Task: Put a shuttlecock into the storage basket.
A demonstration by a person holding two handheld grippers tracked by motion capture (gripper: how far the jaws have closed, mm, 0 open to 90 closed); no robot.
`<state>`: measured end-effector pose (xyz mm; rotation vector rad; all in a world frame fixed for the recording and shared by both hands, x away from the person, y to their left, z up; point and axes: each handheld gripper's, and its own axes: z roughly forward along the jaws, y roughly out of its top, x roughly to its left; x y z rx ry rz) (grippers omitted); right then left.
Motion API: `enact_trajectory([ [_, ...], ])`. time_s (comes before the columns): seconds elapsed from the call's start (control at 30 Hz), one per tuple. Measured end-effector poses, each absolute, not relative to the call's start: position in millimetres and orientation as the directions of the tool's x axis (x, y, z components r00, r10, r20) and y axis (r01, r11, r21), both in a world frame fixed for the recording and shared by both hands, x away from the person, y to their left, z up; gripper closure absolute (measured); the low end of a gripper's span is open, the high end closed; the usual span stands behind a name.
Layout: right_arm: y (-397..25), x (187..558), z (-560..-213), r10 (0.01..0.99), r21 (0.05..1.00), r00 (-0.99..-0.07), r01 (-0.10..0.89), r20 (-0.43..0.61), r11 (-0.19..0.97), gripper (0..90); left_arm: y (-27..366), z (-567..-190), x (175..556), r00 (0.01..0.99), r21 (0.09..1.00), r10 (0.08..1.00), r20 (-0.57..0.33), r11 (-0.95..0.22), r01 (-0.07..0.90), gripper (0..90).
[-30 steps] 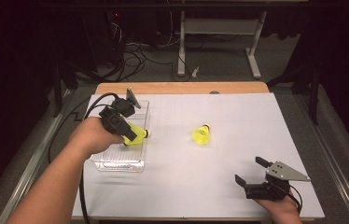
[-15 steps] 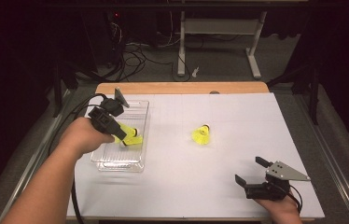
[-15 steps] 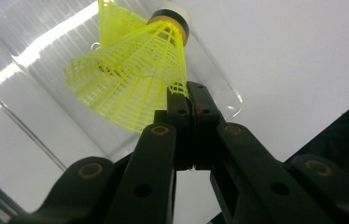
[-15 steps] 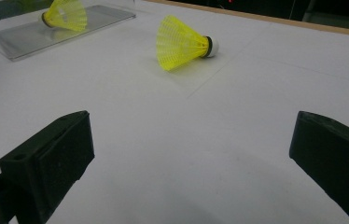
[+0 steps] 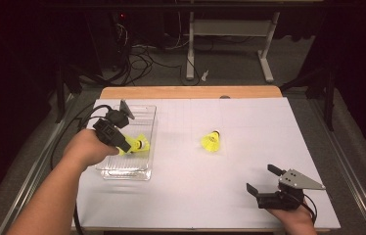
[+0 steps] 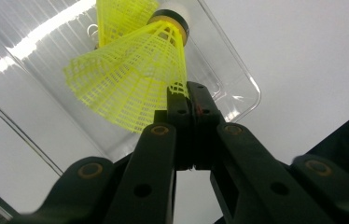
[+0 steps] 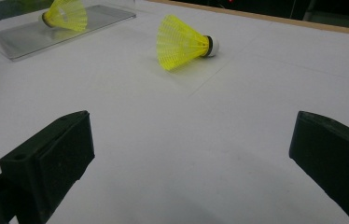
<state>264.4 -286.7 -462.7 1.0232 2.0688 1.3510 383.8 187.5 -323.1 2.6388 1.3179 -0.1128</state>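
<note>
From above, the left gripper (image 5: 128, 146) has come down over the clear tray (image 5: 144, 171) since a second ago, when it held its yellow shuttlecock (image 5: 139, 144) out past the tray's right edge; the shuttlecock is now inside the tray's outline. A second shuttlecock (image 5: 211, 140) lies on its side on the white table (image 5: 249, 122), unmoved, well apart from the tray. The right gripper (image 5: 265, 179) rests near the front edge as before.

In the left gripper view, the jaws are pinched tight on the mesh skirt of the shuttlecock (image 6: 130, 79), the tray (image 6: 238, 74) beneath it.

In the right gripper view, the jaws stand wide apart, empty, facing the loose shuttlecock (image 7: 184, 42); the tray (image 7: 32, 37) sits farther left.
</note>
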Motion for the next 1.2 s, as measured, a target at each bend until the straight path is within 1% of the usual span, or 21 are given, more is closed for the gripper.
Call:
enact_trajectory([
  [0.57,-286.1,264.4,-462.8,0.786,0.911,-0.618,0.335,0.019,0.241,0.6,170.8,-342.1,385.0,0.614,0.109,0.776,-0.143,-0.604,0.789,89.4],
  [1.2,-286.2,264.7,-462.9,0.785,0.91,-0.62,0.336,0.019,0.244,0.7,163.3,-354.3,387.2,0.602,0.124,0.787,-0.134,-0.589,0.798,89.0],
])
